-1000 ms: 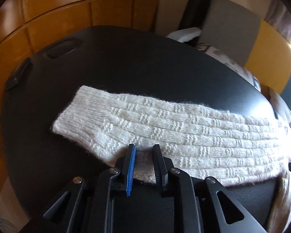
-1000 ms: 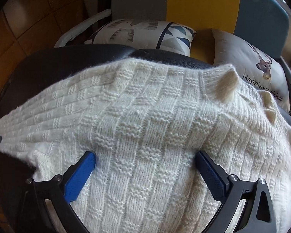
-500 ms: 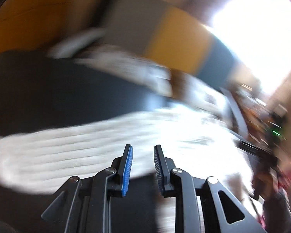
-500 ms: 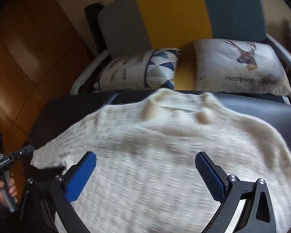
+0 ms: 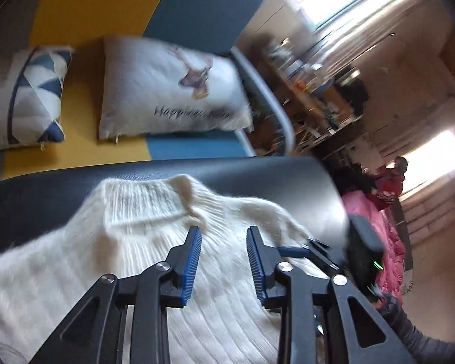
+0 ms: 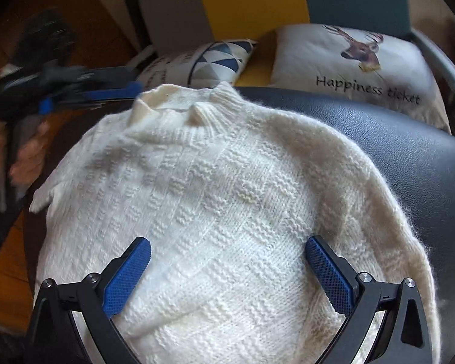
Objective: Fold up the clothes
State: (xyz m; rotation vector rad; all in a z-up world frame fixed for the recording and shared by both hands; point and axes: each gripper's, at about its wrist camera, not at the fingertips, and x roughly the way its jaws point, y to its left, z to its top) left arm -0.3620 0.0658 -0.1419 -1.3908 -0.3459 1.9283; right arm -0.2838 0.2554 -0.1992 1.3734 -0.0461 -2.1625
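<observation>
Sofa (image 6: 251,3) fills the back of the room at twelve o'clock, striped grey, yellow and blue, with a grey rail curving round at two o'clock. In front of it sits a black padded table (image 6: 409,157), and nearly all of its top is taken by the cream knitted sweater (image 6: 227,197). The sweater lies flat, collar toward the sofa at twelve o'clock, its body spreading down to six o'clock under both tools; a bit of knit sticks out at nine o'clock, by the table's edge.

Two cushions lean on the sofa: the deer cushion (image 6: 358,69), lettered "Happiness ticket", at one o'clock, and the triangle cushion (image 6: 209,60) just beside it at eleven o'clock.

The right gripper (image 6: 227,273) hangs over the sweater's lower half, jaws spread wide, blue pads well apart and nothing caught between them. Whether the pads brush the wool I cannot tell.

The left gripper (image 5: 224,257) is blurred in the right wrist view, up at ten o'clock beside the collar, with a hand (image 6: 30,154) on its handle. From its own camera its jaws are opening, a clear gap between the pads, only sweater beneath and nothing pinched. In that view the right tool's blue tip shows at three o'clock, at the sweater's edge.
</observation>
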